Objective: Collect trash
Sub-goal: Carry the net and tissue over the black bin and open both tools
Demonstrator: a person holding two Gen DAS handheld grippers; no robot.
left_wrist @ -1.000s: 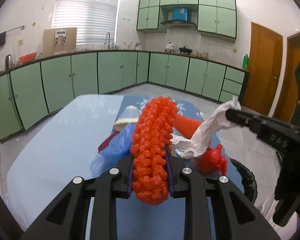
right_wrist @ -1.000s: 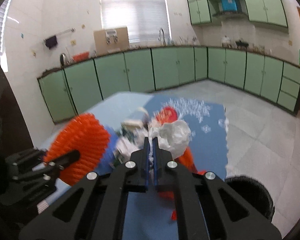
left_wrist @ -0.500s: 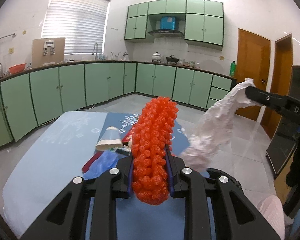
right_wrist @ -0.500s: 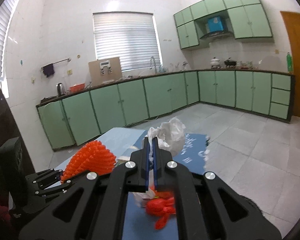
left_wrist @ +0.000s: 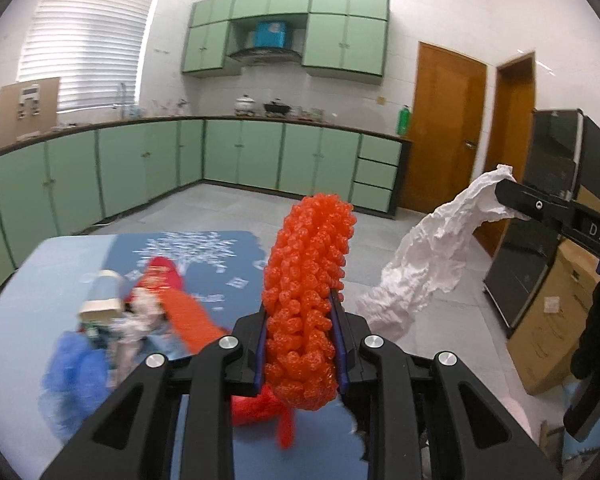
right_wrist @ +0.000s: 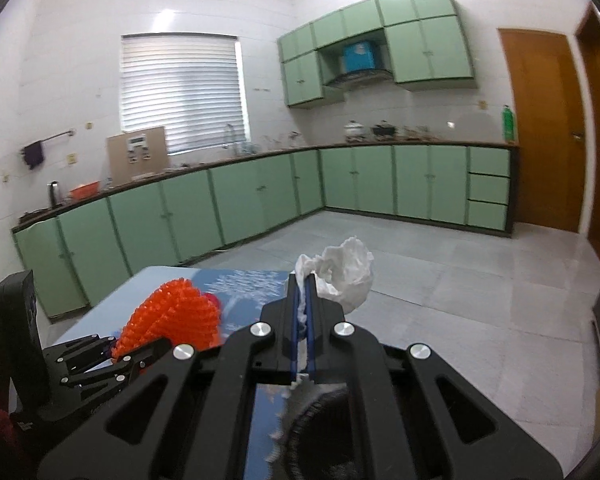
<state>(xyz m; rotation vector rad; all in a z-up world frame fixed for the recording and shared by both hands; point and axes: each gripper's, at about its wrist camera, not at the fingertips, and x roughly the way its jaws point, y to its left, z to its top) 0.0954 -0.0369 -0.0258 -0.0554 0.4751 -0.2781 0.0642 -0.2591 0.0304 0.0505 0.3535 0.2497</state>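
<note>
My left gripper (left_wrist: pixel 300 300) is shut on an orange foam fruit net (left_wrist: pixel 308 280), held upright above the table's near right corner. My right gripper (right_wrist: pixel 302 284) is shut on a crumpled white tissue (right_wrist: pixel 346 268). In the left wrist view that tissue (left_wrist: pixel 424 264) hangs long from the right gripper (left_wrist: pixel 508 194) over the floor. The right wrist view shows the foam net (right_wrist: pixel 172 316) in the left gripper (right_wrist: pixel 120 354) at lower left. More trash lies on the blue table (left_wrist: pixel 32 280): a paper cup (left_wrist: pixel 102 300), a red wrapper (left_wrist: pixel 168 280), a blue plastic bag (left_wrist: pixel 76 368) and red net pieces (left_wrist: pixel 260 404).
A dark round bin rim (right_wrist: pixel 320 432) shows below the right gripper, off the table's edge. A cardboard box (left_wrist: pixel 552 332) and a black cabinet (left_wrist: pixel 540 216) stand on the right. Green kitchen cabinets (left_wrist: pixel 140 172) line the far walls; tiled floor lies beyond the table.
Both grippers have lifted and swung right, away from the trash pile. The tissue came up off the table and now hangs over the floor. The foam net stays gripped.
</note>
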